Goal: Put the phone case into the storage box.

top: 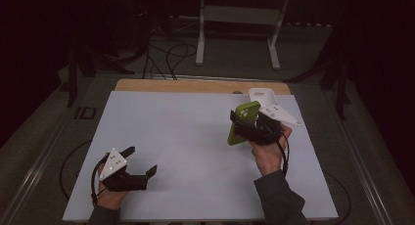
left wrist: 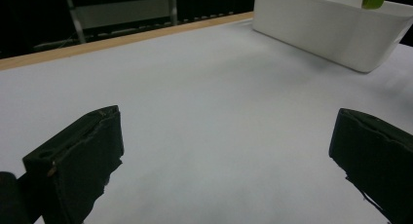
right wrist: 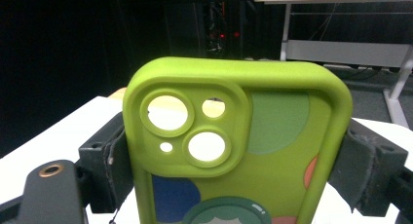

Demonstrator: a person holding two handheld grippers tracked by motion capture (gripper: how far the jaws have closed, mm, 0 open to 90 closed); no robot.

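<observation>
A lime-green phone case [top: 246, 113] with coloured blobs and camera cut-outs is held upright above the table's right side, my right gripper [top: 242, 125] shut on its two long edges. In the right gripper view the case [right wrist: 234, 151] stands between the black pads [right wrist: 109, 160], its lower part out of frame. My left gripper [top: 142, 160] rests low at the front left, open and holding nothing. In the left gripper view that gripper [left wrist: 229, 156] has its jaws spread wide over bare white surface.
A white plastic bin [top: 262, 95] stands at the back right, just behind the raised case; it is also in the left gripper view [left wrist: 331, 29]. The white tabletop sheet [top: 195, 151] has a wooden strip [top: 195, 85] along its far edge. Cables and a white stand [top: 240, 14] lie beyond.
</observation>
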